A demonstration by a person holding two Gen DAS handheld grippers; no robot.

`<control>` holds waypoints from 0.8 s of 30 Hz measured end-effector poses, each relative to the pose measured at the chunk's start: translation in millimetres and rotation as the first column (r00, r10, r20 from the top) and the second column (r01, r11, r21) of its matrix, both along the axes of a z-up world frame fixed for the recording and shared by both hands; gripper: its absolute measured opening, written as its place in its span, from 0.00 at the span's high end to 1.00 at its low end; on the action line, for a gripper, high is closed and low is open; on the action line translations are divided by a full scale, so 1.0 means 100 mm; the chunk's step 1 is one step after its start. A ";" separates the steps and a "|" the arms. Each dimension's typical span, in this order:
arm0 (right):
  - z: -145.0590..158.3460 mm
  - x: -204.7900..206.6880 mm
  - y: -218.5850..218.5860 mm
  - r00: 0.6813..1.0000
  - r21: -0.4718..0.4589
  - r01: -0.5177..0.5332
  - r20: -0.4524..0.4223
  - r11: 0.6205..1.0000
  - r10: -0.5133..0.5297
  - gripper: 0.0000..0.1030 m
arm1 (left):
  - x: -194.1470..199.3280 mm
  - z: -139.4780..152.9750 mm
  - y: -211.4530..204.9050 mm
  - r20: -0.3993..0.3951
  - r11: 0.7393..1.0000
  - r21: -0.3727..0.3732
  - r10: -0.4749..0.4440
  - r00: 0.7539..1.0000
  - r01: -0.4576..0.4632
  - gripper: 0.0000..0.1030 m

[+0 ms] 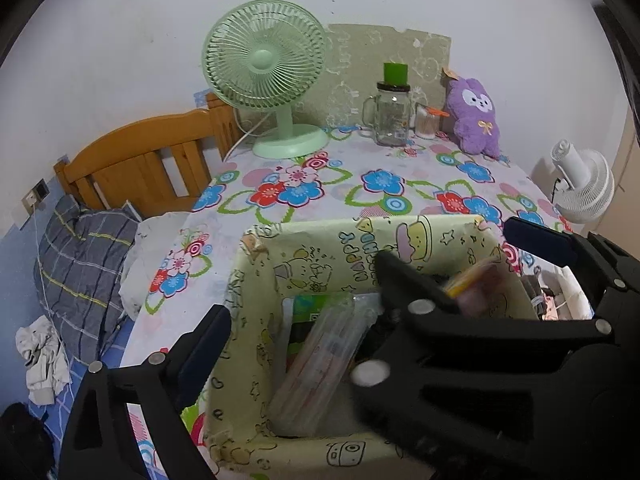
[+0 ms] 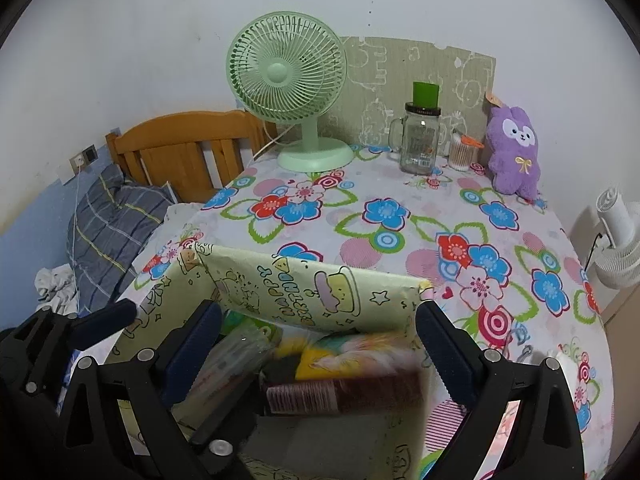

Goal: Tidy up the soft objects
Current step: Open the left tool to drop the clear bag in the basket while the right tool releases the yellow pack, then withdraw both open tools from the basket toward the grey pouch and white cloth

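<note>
- Right gripper (image 2: 318,354) over the near end of the yellow-green box (image 2: 320,292), jaws spread wide, nothing gripped; blurred yellow, pink and dark soft items (image 2: 344,368) lie in the box below.
- Left gripper (image 1: 360,276) straddles the same box, jaws wide, nothing held; a clear packet (image 1: 320,360) lies inside.
- Box sits at the near edge of the flowered tabletop (image 2: 400,216).
- Farther back: green fan (image 2: 286,76), glass jar (image 2: 420,140), purple plush (image 2: 516,152) against the wall.
</note>
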State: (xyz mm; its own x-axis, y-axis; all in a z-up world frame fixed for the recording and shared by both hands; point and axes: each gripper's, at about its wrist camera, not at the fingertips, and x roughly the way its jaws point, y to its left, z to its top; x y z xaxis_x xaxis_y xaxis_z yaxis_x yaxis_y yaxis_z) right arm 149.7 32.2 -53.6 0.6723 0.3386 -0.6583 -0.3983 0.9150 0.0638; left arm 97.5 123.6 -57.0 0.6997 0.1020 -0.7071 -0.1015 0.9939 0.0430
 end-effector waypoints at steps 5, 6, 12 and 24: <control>0.04 -0.02 -0.07 1.000 0.010 -0.001 0.005 1.000 0.001 0.04 | -0.01 0.03 -0.01 -0.002 1.000 0.011 0.013 1.000 -0.013 0.05; 0.05 -0.03 -0.08 1.000 0.011 -0.003 0.008 1.000 0.002 0.04 | -0.01 0.03 -0.03 -0.001 1.000 0.013 0.011 1.000 -0.011 0.05; 0.13 -0.11 -0.17 1.000 0.016 -0.002 0.027 1.000 0.002 0.04 | -0.04 0.08 -0.14 0.006 1.000 0.012 -0.003 1.000 0.003 0.05; 0.29 -0.25 -0.45 0.999 0.033 0.022 0.047 0.999 -0.023 0.04 | -0.10 0.22 -0.42 0.035 0.999 0.013 -0.041 0.999 0.040 0.05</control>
